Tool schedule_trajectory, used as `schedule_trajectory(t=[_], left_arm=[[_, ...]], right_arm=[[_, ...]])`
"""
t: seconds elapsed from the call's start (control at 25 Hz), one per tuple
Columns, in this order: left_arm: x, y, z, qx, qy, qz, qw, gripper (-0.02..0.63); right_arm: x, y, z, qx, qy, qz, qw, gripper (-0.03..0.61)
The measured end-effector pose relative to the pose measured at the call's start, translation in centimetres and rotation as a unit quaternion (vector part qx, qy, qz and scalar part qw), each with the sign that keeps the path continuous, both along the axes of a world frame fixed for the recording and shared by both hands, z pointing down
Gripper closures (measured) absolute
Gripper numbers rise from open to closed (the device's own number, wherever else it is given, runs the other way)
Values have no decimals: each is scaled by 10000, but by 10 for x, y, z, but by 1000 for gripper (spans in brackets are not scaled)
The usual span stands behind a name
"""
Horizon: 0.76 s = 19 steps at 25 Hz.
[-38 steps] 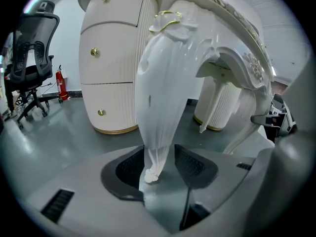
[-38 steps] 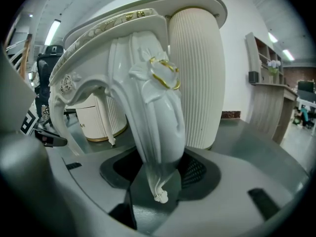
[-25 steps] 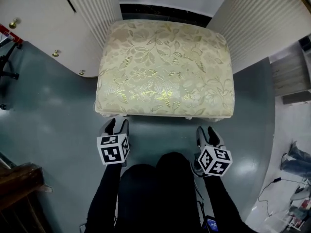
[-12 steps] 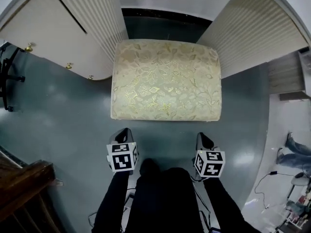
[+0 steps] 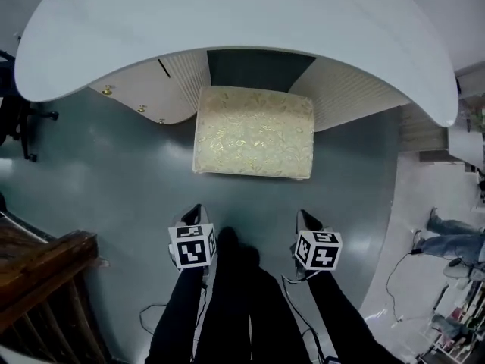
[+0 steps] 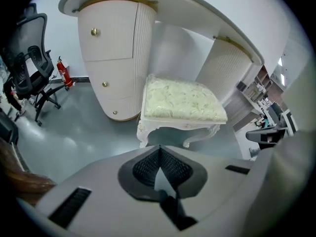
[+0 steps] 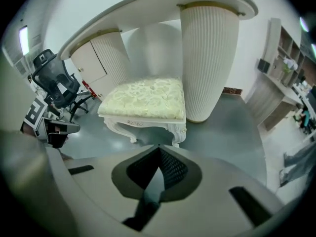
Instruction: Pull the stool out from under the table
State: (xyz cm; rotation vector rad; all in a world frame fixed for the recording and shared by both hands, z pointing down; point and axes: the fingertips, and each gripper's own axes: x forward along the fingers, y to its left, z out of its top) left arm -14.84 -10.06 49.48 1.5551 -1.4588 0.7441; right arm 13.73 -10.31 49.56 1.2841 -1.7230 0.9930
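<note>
Reading both as clenched: left gripper (image 5: 192, 212) and right gripper (image 5: 306, 218) are shut tip to tip, nothing between the jaws, both well short of the stool (image 5: 254, 131). Black sleeves (image 5: 178, 309) hide the gripper bodies behind the marker cubes (image 5: 192, 245). Glossy grey-green floor (image 5: 114, 173) in between. Stool stands on it, mostly out from under the table (image 5: 227, 29), rear edge at the top's rim, flanked by ribbed cream pedestals (image 5: 345, 89). Cushion (image 6: 181, 100): rectangular, pale gold floral brocade. Carved white curved legs (image 6: 142, 135) show only in the gripper views; rear ones hard to make out. Table top smooth, white, rounded, cut off by the frame.
</note>
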Motion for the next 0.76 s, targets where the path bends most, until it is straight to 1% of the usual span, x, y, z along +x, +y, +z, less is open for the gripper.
schedule_trajectory(t=[0.12, 0.32, 0.52, 0.64, 0.76], left_arm=[[5, 5, -36, -56, 40, 71, 10000, 606], [20, 7, -84, -48, 103, 190, 9998, 606], [31, 12, -119, -40, 260, 139, 9996, 606], [29, 24, -140, -30, 327, 103, 9994, 606], [24, 46, -162, -62, 364, 118, 9992, 606]], right_arm=[[-9, 3, -38, -3, -68, -115, 9999, 575], [-23, 6, -85, 15, -192, -249, 9995, 575], [-36, 18, -123, 10, -280, -451, 9986, 575], [-46, 33, -144, -31, -405, -422, 9983, 575], [-56, 60, -161, -119, -473, -467, 9977, 575]])
